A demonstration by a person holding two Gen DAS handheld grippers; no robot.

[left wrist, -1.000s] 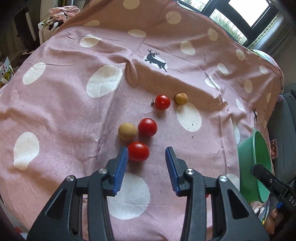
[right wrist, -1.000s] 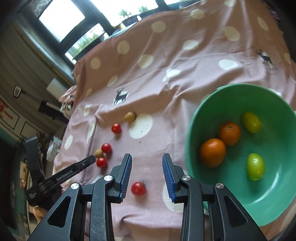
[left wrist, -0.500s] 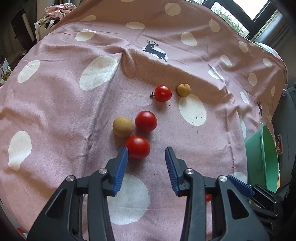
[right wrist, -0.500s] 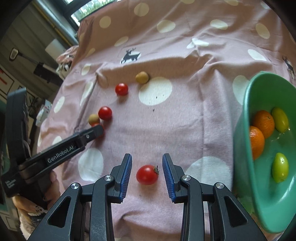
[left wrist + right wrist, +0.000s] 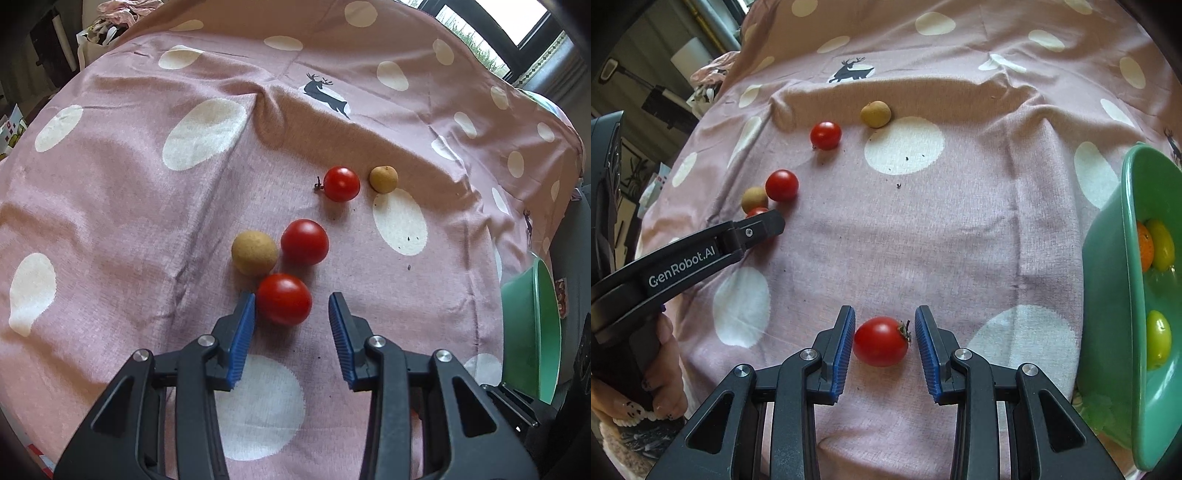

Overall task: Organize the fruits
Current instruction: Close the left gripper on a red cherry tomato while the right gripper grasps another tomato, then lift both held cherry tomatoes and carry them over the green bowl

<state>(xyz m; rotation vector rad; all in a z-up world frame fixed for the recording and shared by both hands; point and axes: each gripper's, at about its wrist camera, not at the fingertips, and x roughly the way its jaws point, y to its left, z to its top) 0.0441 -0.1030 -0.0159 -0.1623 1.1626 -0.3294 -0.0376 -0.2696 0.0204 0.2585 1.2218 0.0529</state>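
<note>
**Two tomatoes lined up, neither gripped yet**

My right tongs (image 5: pixel 885 341) straddle a stemmed tomato (image 5: pixel 881 341) lying on the cloth (image 5: pixel 979 229). The jaws are open: the left pad is just beside the skin, and a gap shows on the stem side. My left tongs (image 5: pixel 291 325) are open too, with another tomato (image 5: pixel 283 299) at their tips, close against the left pad and well clear of the right one. That tomato touches a tan fruit (image 5: pixel 254 252), and a second tomato (image 5: pixel 304 242) sits just behind.

I judge these tomatoes light, smooth and thin-skinned, so they could roll away on the soft cloth or split under a hard squeeze. I would take each across its widest middle, keep the pads off the stem, and close gently. On the left I would centre first, or the near pad may push the fruit into its neighbours.

The green bowl (image 5: pixel 1108 258) is cut off at the right edge; I can see only part of an orange (image 5: pixel 1145 247) and two yellow-green fruits inside. From the right view, my left tongs hide most of their tomato. I cannot tell whether either left pad is truly touching.
</note>
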